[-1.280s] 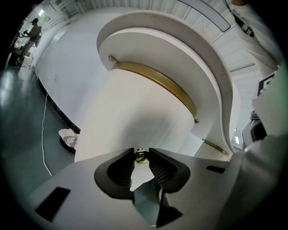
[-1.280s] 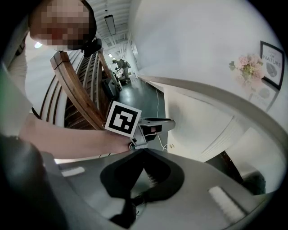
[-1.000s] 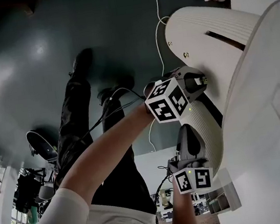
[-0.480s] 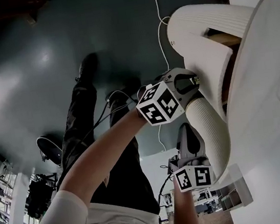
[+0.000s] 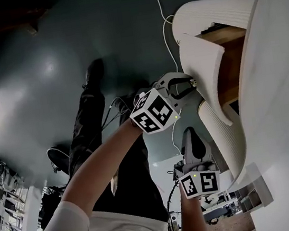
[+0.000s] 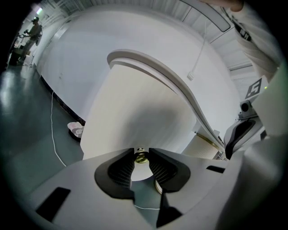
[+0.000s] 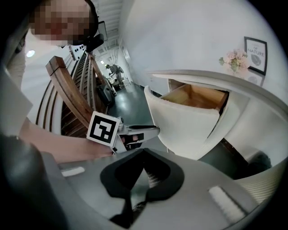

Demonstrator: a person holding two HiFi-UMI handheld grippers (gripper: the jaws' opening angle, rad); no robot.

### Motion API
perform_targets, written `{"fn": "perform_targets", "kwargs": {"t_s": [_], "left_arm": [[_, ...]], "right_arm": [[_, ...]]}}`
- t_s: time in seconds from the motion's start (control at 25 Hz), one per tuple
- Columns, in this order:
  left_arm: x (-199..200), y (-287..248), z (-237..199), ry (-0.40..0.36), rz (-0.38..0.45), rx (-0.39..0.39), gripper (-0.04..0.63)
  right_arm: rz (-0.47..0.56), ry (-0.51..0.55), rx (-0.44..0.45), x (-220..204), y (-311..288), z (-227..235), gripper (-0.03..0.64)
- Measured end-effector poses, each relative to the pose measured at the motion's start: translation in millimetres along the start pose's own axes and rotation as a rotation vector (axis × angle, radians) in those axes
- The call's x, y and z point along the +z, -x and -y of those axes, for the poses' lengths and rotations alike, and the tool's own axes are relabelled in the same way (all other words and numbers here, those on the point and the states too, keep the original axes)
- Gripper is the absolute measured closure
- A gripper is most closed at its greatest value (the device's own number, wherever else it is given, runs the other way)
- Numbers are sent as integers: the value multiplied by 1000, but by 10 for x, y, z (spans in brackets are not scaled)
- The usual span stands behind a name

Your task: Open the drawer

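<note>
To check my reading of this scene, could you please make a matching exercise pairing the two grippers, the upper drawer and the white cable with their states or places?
Things:
1. left gripper
2. right gripper
3. upper drawer
4. white cable

States or places:
a. lies on the dark floor
b. stands partly out, wooden inside showing
c. jaws closed on the small knob
d. jaws together, nothing between them

Pairs: 1-c, 2-d, 3-b, 4-a
</note>
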State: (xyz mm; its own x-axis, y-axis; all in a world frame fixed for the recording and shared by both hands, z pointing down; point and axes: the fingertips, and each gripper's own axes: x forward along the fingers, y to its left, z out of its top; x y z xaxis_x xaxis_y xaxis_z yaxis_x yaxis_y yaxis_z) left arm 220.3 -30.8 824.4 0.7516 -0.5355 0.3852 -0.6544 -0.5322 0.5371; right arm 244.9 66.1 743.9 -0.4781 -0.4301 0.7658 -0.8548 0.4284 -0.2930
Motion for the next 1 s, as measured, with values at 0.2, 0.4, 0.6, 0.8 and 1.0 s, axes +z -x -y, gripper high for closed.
{"fn": "perform_targets", "kwargs": {"t_s": [0.2,0.4,0.6,0.8,1.0], "left_arm": [[-96,197,18,16,-16,12,489],[-217,378,18,36,-14,22,489],[-301,480,-6,45,-24,33,489],[-352,528,17,31,-60,25,489],[-394,662,33,24,-71,36,489]], "right_arm": [[12,-23,-8,-41,46,-104,606],[29,-48,-19,-120,46,-143,606],[28,-66,-21,-212,33,-224,606],[37,-78,-20,-192,70,-271,606],[49,-81,-11,-141,82,-341,606]]}}
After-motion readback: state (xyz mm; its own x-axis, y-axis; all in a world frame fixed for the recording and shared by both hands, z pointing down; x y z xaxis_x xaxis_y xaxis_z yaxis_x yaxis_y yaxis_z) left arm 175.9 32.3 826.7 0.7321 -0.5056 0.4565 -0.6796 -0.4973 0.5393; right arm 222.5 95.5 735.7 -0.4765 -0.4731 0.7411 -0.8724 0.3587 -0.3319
